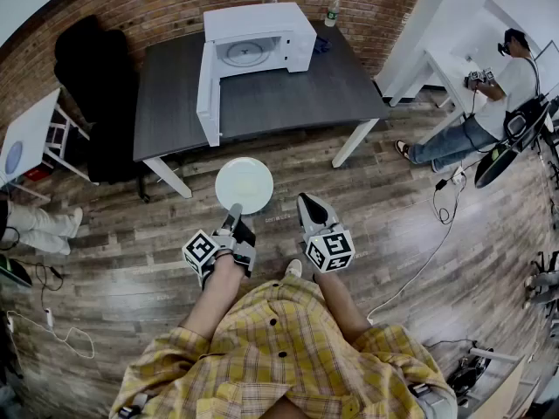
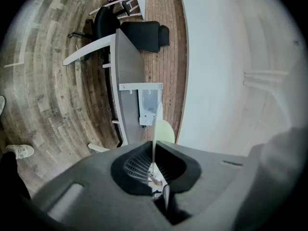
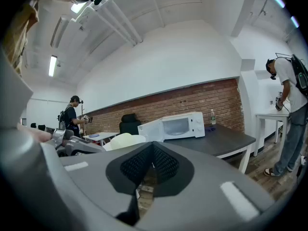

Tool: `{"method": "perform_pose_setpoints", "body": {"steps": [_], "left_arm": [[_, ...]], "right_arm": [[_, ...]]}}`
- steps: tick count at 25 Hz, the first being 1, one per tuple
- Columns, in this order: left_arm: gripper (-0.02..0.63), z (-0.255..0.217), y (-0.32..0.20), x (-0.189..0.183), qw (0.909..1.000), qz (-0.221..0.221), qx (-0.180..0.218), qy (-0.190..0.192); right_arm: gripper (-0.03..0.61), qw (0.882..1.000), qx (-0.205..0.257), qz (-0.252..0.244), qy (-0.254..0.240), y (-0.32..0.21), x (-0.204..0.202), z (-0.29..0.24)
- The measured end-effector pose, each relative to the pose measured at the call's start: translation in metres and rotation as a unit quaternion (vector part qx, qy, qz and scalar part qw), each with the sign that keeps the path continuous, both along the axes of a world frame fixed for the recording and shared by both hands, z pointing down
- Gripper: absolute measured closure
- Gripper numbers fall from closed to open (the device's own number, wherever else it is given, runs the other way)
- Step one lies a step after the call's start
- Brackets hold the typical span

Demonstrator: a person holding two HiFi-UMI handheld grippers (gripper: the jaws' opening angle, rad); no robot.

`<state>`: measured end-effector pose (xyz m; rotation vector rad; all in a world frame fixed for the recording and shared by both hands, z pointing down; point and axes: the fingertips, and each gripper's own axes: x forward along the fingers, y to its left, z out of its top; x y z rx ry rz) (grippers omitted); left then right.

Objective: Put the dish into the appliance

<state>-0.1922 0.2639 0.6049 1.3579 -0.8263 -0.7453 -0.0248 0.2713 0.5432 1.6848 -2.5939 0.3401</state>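
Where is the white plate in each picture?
Head view: plate in the middle, pinched by the left gripper.
Left gripper view: plate edge-on, a thin line rising from the jaws.
Right gripper view: plate low, left of centre.
Shared landmark: the white microwave on the dark table.

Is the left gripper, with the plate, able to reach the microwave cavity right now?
Likely yes, after a step closer: the microwave has its door wide open, its cavity looks empty, and nothing sits on the table before it. The left gripper grips the plate by its rim.
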Motion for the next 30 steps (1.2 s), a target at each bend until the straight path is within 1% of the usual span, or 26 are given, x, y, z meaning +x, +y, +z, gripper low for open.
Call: {"method": "perform_pose_setpoints", "body": {"steps": [9, 13, 16, 19, 24, 30], "left_arm": [[0.603, -0.004, -0.001, 0.004, 0.9999, -0.006, 0.008, 0.006], [0.603, 0.002, 0.000, 0.010, 0.9999, -0.014, 0.002, -0.006], [0.603, -0.001, -0.003, 0.021, 0.9998, -0.020, 0.001, 0.001], [0.603, -0.001, -0.006, 0.033, 0.9997, -0.024, -0.004, -0.001], [0.603, -0.001, -0.015, 0.052, 0.9992, -0.039, 0.004, -0.010], [0.603, 0.001, -0.016, 0.081, 0.9985, -0.054, -0.002, -0.004]], "right_arm": [[0.574, 1.000, 0.000, -0.009, 0.002, -0.001, 0.000, 0.003], [0.574, 1.000, 0.002, -0.015, 0.005, -0.002, 0.008, 0.002], [0.574, 1.000, 0.001, -0.020, -0.001, -0.005, 0.019, 0.002], [0.574, 1.000, -0.001, -0.026, -0.004, -0.010, 0.032, 0.002], [0.574, 0.999, -0.001, -0.041, -0.006, -0.021, 0.051, 0.004], [0.574, 0.998, 0.002, -0.063, -0.007, -0.031, 0.076, 0.004]]}}
